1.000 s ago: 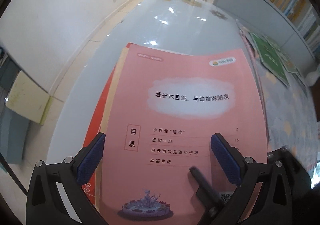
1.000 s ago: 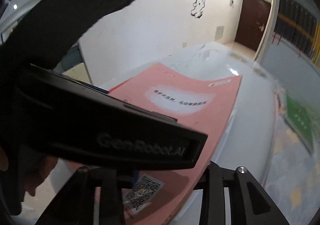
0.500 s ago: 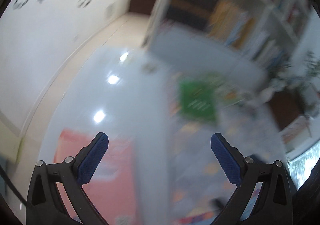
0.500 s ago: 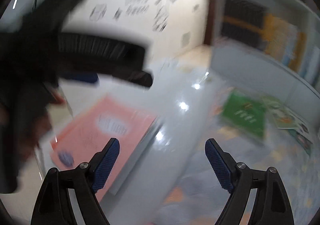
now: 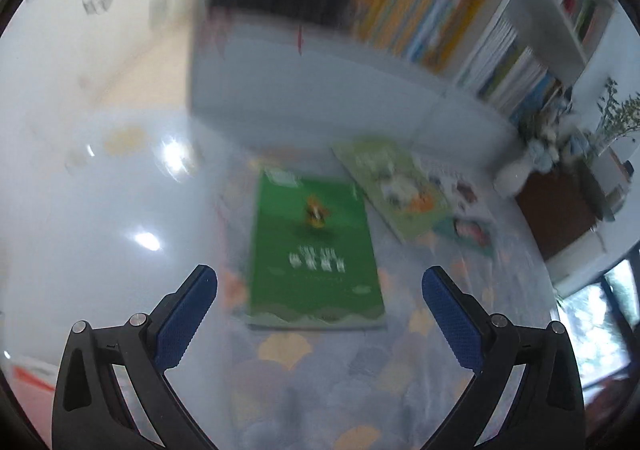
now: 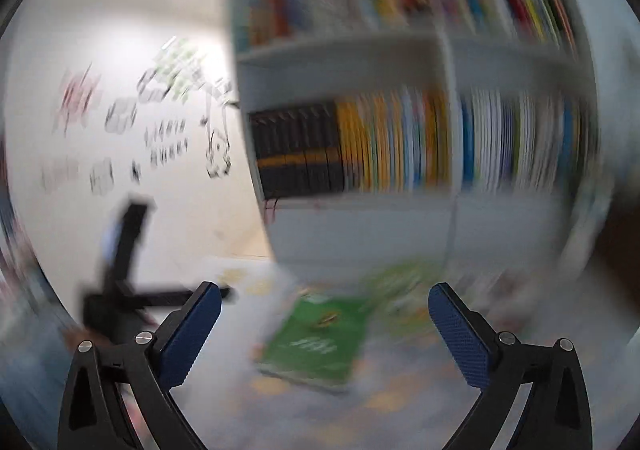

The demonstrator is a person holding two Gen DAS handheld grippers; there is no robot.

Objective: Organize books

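Observation:
A green book (image 5: pixel 312 250) lies flat on the patterned table cover, straight ahead of my left gripper (image 5: pixel 319 282), which is open and holds nothing. Behind the green book lie a light green picture book (image 5: pixel 392 185) and a smaller book (image 5: pixel 464 226). A corner of the pink book (image 5: pixel 28 374) shows at the lower left edge. In the blurred right wrist view the green book (image 6: pixel 320 342) lies ahead of and below my right gripper (image 6: pixel 324 298); its jaws are opening wide with nothing between them. The left gripper's black body (image 6: pixel 124 270) shows to its left.
A white bookshelf (image 5: pixel 420 21) full of upright books stands behind the table. A white vase with plants (image 5: pixel 516 173) and a brown cabinet (image 5: pixel 560 217) are at the right. The glossy table top (image 5: pixel 120 209) stretches to the left, below a wall with decals (image 6: pixel 120 129).
Both grippers have swung right and risen, away from the pink book and toward the green book. The right jaws, narrow at the pink book's corner before, now stand wide apart.

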